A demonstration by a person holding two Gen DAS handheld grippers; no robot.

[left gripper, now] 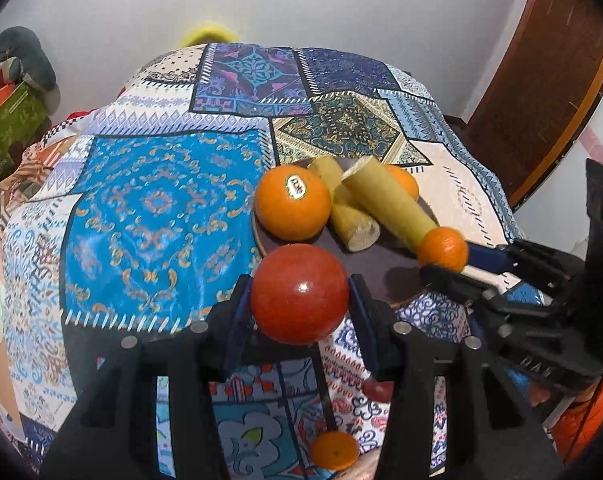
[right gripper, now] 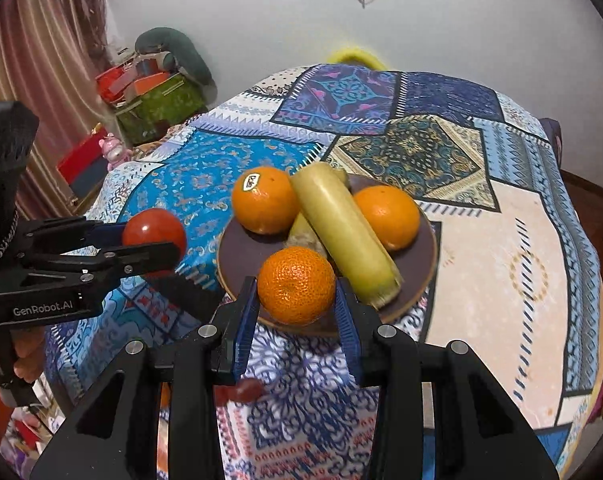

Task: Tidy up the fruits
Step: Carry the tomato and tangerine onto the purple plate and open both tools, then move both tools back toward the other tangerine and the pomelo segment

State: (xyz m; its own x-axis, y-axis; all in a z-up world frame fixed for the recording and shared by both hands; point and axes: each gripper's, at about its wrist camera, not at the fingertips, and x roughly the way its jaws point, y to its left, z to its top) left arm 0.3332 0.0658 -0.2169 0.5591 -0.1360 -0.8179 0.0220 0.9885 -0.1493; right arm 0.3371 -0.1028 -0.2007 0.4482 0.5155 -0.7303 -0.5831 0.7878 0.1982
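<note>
Left tool (left gripper: pixel 299 308) grips a red apple (left gripper: pixel 299 294); right tool (right gripper: pixel 296 300) grips a mandarin (right gripper: pixel 296 285) over the brown plate (right gripper: pixel 241 256).

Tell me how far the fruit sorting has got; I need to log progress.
Done: two oranges, one stickered and one plain, lie on the brown plate with two yellow stalk pieces. In hand: the left tool grips a red apple near the plate's edge; the right tool grips a mandarin over the plate. Left: setting both down.

apple (left gripper: pixel 299 294): I see glossy, smooth skin
mandarin (right gripper: pixel 296 285): dimpled, matt peel
tablecloth (right gripper: pixel 481 240): patterned cloth
plate (right gripper: pixel 237 256): matt brown
</note>
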